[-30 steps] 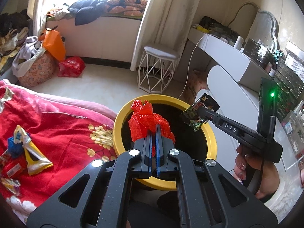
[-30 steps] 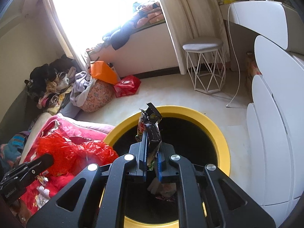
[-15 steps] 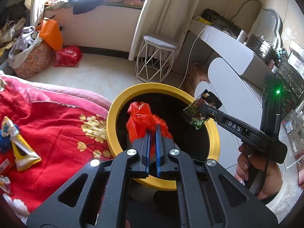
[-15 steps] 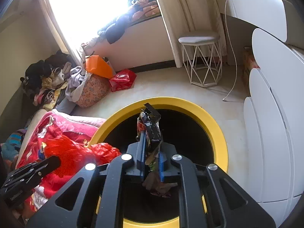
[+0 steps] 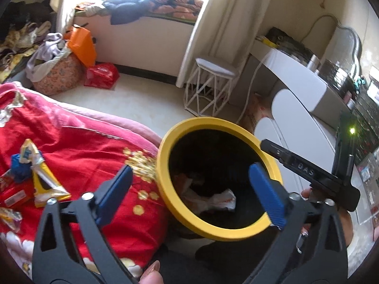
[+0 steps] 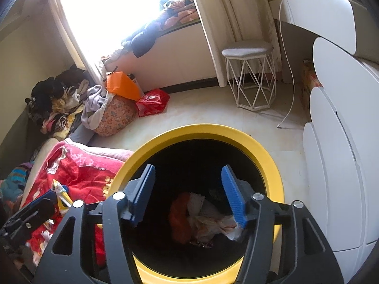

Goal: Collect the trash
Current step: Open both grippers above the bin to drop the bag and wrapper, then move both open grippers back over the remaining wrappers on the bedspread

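Observation:
A black bin with a yellow rim [image 5: 187,127] [image 6: 270,156] stands on the floor beside the bed. My left gripper [image 5: 189,191] is open and empty, its jaws wide apart over the bin's near rim. My right gripper [image 6: 188,194] is open and empty above the bin mouth; it also shows in the left wrist view [image 5: 305,170]. Inside the bin lie a red plastic bag [image 6: 180,217] and crumpled white wrappers [image 6: 213,220] [image 5: 213,201]. Several snack wrappers [image 5: 40,182] lie on the red blanket [image 5: 78,151] to the left.
A white wire stool [image 6: 251,71] stands by the curtain. White rounded cabinets [image 6: 338,156] are close on the right. A floral bag [image 6: 116,116], an orange bag [image 6: 120,85] and a red bag [image 6: 151,101] sit on the floor by the window wall.
Both grippers have opened. The red bag left my left gripper and the dark snack wrapper left my right gripper; both are down in the bin. The left gripper swung left.

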A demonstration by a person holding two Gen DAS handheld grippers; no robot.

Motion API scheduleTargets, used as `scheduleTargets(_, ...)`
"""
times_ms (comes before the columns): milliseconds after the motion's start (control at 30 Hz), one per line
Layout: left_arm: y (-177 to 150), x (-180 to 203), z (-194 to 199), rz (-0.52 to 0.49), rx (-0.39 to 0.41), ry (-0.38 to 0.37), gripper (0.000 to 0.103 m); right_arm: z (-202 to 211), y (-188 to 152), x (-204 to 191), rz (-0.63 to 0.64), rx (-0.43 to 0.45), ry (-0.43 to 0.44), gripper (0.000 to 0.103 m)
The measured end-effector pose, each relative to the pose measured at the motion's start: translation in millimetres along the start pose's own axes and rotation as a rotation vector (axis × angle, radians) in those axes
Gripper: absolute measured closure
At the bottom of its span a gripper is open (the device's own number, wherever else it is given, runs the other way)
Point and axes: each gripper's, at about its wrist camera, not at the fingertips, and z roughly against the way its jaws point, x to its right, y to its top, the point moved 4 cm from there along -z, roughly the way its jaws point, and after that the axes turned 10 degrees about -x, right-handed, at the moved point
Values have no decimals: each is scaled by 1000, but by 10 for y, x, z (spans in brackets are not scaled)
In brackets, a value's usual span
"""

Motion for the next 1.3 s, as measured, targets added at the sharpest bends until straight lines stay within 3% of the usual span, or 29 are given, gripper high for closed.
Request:
scheduleTargets(167, 9, -121, 132, 25, 31, 32, 11, 76, 14, -129, 23, 26, 9, 33)
scheduleTargets(500, -22, -268, 398, 56, 90, 66, 11, 203, 11, -392, 79, 54, 35, 27)
scheduleTargets(1300, -119, -815, 941, 175, 201, 119, 11, 248, -172, -1216, 253, 28, 115, 26)
